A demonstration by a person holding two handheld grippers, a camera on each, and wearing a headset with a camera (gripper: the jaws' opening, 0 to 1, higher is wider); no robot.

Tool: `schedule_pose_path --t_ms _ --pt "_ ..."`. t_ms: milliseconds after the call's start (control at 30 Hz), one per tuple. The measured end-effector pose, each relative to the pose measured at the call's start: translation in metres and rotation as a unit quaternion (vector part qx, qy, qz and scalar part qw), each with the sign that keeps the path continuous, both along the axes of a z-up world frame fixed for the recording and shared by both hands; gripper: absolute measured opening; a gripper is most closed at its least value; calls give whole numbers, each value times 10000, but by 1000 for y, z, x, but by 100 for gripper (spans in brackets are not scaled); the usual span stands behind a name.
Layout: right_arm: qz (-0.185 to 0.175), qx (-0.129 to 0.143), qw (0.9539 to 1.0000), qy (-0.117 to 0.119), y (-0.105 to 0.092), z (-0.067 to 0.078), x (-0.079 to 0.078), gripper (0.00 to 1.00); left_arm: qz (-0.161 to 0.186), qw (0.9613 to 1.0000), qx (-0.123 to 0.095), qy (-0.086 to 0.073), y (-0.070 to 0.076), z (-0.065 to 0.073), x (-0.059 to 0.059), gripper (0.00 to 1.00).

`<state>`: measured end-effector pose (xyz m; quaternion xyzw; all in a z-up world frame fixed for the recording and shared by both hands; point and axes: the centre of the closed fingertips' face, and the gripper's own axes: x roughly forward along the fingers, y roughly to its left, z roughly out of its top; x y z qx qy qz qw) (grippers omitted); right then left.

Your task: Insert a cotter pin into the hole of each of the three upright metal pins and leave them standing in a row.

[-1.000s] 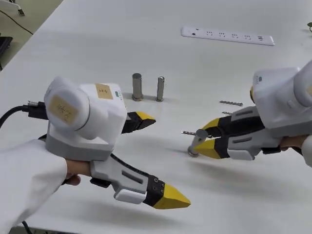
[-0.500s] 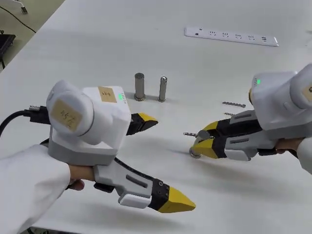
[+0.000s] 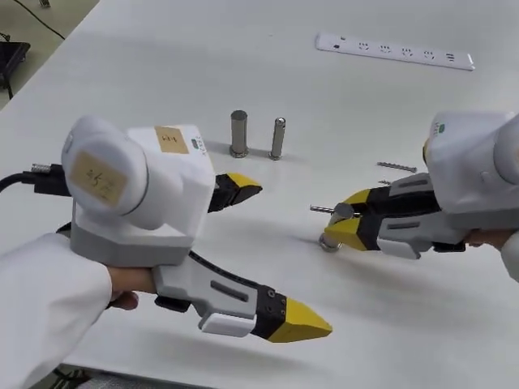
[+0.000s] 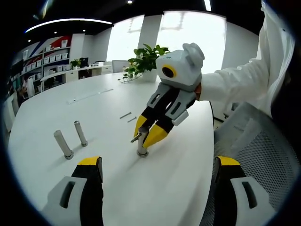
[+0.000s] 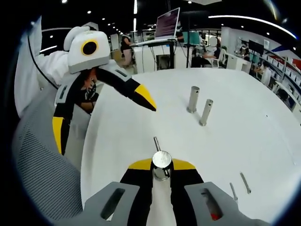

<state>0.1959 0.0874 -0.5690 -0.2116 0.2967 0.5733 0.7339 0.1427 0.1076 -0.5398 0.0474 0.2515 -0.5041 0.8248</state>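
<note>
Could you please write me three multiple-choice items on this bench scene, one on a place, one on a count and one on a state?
1. Where does the power strip lie?
A) at the near edge
B) at the far side of the table
C) between the standing pins

2. How many metal pins stand free of any gripper?
A) one
B) two
C) three

3. The left gripper is:
A) shut, empty
B) shut on a metal pin
C) open, empty

Answers:
1 B: it lies beyond the pins.
2 B: two stand alone, while the right gripper clamps the third pin.
3 C: its jaws are spread with nothing between them.
</note>
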Motion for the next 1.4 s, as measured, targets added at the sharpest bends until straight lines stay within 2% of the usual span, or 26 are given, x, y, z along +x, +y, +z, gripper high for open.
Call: schedule_pose_path --t_ms 200,267,467,567,633,733,900,1067,1400 --pt "-46 156 9998 -120 13 13 16 7 75 10000 -11 -1 3 0 1 99" --pt "-85 179 9997 -134 15 13 24 7 102 9999 56 -60 5 -1 3 99" --pt "-40 113 9998 -172 23 10 36 7 133 9999 39 -31 6 -2 3 99" --pt "24 63 9998 -161 26 6 37 7 154 9999 24 -20 7 -2 4 99" --pt "117 -38 9996 -254 28 3 38 7 167 9998 115 21 8 -6 3 99" --pt "86 -44 9998 -185 31 1 40 7 160 9997 204 42 11 -11 2 99" --pt "64 -57 9998 -191 32 -2 42 7 220 9996 173 71 13 -11 1 99" --pt "-1 3 10000 -39 34 -3 41 8 279 9995 120 67 14 -8 3 99" --pt "31 -35 10000 -69 35 -6 39 8 388 9992 89 59 21 -6 8 99"
